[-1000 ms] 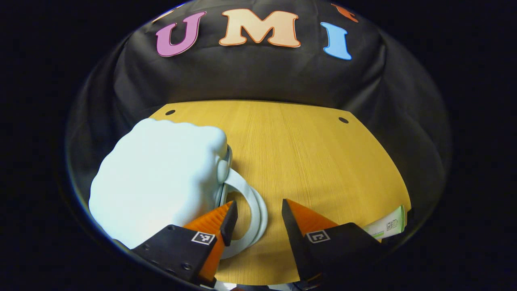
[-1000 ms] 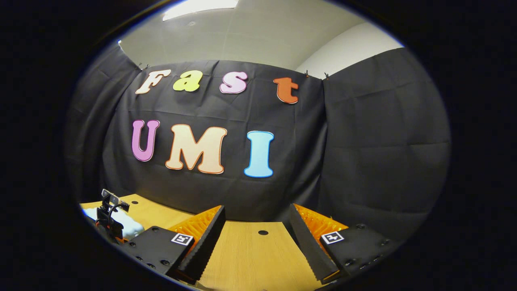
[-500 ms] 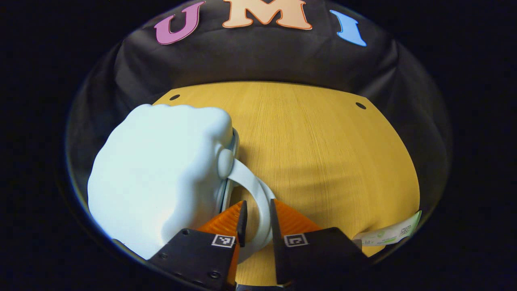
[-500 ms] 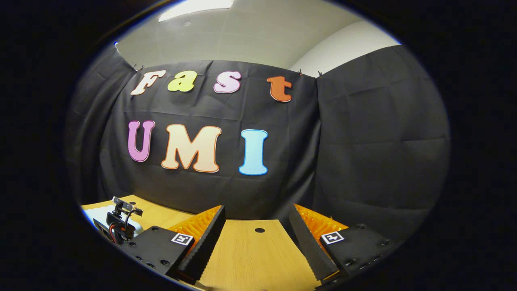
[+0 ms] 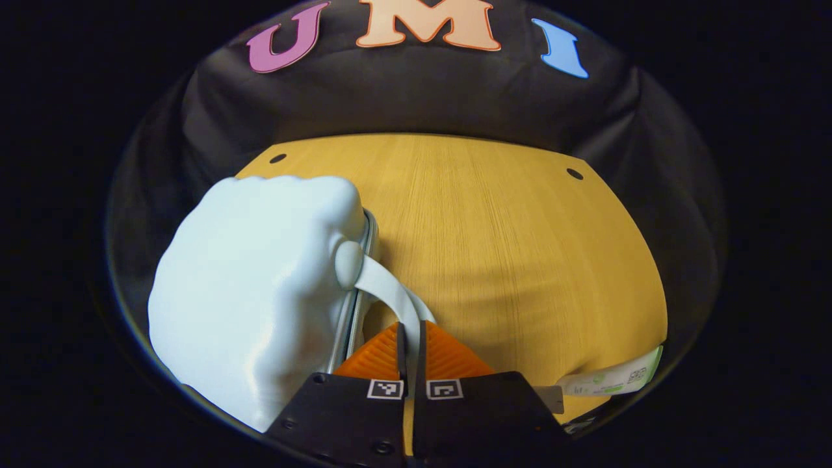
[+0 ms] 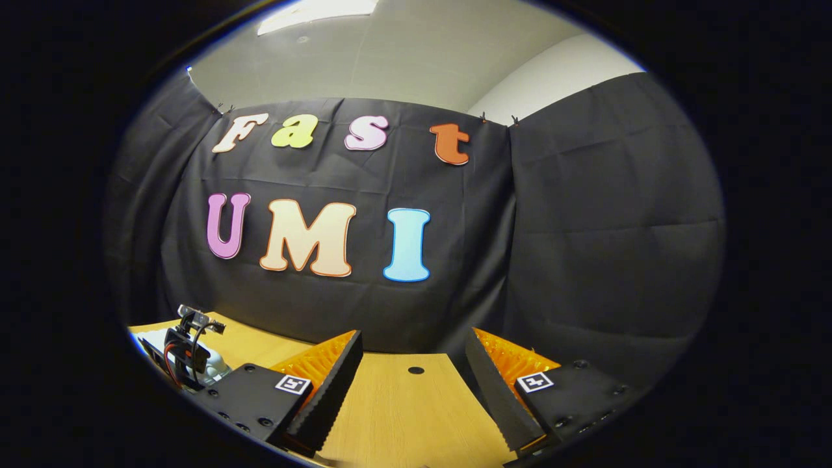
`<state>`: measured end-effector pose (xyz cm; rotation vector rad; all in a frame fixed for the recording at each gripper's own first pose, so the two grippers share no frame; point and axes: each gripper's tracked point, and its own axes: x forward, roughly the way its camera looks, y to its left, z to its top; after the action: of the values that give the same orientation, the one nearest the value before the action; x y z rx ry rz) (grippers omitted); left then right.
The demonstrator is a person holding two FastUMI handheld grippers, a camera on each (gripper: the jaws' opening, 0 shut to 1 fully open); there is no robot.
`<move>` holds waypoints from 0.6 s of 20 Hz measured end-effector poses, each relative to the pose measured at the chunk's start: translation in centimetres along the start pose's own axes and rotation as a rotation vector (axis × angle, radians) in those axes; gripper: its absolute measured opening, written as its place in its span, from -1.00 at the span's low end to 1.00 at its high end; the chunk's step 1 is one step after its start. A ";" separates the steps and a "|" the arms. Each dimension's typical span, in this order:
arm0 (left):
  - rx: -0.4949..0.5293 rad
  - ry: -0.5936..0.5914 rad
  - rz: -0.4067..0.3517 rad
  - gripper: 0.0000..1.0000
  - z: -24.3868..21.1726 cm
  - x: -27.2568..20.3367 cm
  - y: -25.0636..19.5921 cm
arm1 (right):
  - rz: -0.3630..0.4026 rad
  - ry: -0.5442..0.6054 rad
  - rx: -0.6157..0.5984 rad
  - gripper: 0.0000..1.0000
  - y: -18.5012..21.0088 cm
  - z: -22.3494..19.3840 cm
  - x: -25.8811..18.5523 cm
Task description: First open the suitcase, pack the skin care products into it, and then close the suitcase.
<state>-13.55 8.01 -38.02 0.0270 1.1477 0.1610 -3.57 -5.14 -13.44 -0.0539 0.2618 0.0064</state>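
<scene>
Having narrowed from a wide spread, the left gripper (image 5: 409, 338) pinched its jaws on the handle (image 5: 390, 296) at 6 o'clock of the suitcase (image 5: 253, 292), ready to open it, while the right gripper (image 6: 413, 383) hung spread.

Closed pale-blue suitcase (image 5: 253, 292); tube (image 5: 611, 380) beside.
</scene>
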 end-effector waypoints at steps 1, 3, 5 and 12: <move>0.009 -0.017 0.003 -1.00 0.6 -0.4 0.0 | 0.011 0.004 0.007 0.97 0.1 -0.4 0.1; -0.010 -0.020 -0.004 -1.00 1.2 -1.6 0.0 | 0.034 0.016 0.023 0.97 0.1 -1.1 0.5; -0.024 -0.042 -0.008 -1.00 2.3 -3.0 0.0 | 0.057 0.014 0.041 0.98 0.1 -1.4 0.7; 0.096 -0.220 0.039 -1.00 8.7 -10.5 2.7 | 0.123 0.016 0.088 0.97 0.9 -2.5 1.7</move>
<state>-10.14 9.77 -24.60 0.1494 0.9349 0.1339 -2.63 -4.39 -16.33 0.0495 0.2812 0.1169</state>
